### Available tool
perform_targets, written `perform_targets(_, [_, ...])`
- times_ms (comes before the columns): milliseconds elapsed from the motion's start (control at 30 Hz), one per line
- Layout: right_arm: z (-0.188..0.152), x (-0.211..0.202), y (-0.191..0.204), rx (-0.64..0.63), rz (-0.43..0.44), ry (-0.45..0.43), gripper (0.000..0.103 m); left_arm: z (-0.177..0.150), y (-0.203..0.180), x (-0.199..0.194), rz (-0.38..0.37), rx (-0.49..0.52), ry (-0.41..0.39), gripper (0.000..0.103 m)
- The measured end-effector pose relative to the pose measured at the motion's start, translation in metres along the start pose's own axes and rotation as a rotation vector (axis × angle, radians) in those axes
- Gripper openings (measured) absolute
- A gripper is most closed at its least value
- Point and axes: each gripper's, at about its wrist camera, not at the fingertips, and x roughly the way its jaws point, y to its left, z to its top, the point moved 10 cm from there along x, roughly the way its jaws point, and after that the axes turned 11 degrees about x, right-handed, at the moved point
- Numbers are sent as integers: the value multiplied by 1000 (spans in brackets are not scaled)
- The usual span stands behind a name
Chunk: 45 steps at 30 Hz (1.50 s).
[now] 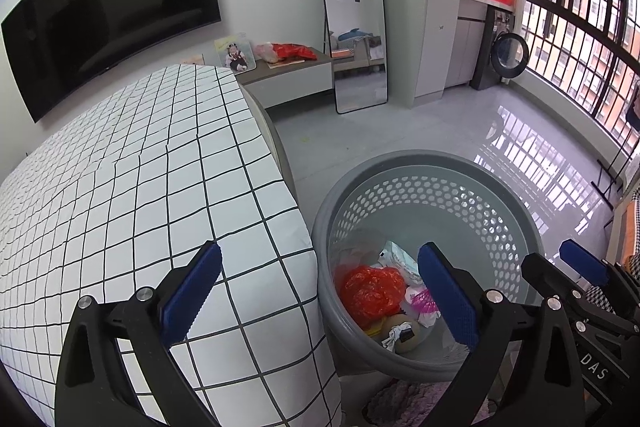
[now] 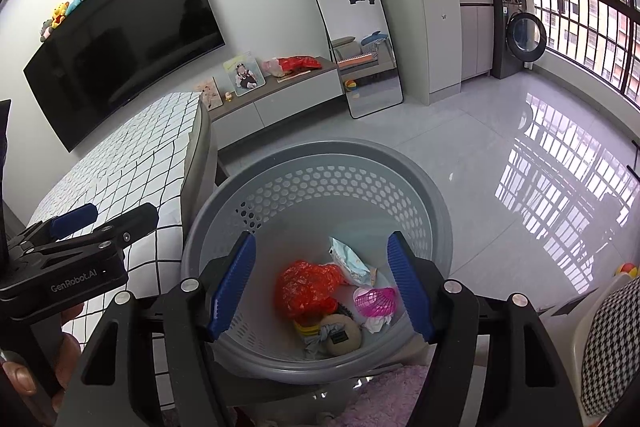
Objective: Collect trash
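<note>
Grey perforated basket [image 2: 312,187] holding trash, right gripper [image 2: 322,283] agape above, empty

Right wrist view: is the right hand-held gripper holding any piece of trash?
No. The right hand-held gripper stands open and empty above the grey basket, where the red plastic bag already lies.

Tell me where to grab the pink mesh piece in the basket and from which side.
Grip the pink mesh piece across its open netted rim, coming straight down from above with the right gripper, which is open over the grey basket. The basket walls block any sideways approach, and the piece lies on top of the white scrap, clear of the orange bag.
</note>
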Motion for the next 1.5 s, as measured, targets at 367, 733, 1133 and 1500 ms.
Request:
perform_targets(367, [-1,-3,1,-1,5,-6,66,0,-1,-2,14,8,-4,97])
perform_targets(733, [-1,-3,1,1,5,-6,66,-2,-6,-1,2,17,2,97])
perform_targets(1133, [6,-2,-6,14,3,-1,66,-2,-9,6,-16,19,31,97])
perform_targets(1500, [19,12,-8,24,6,14,66,11,-12,21,-34,16,58,97])
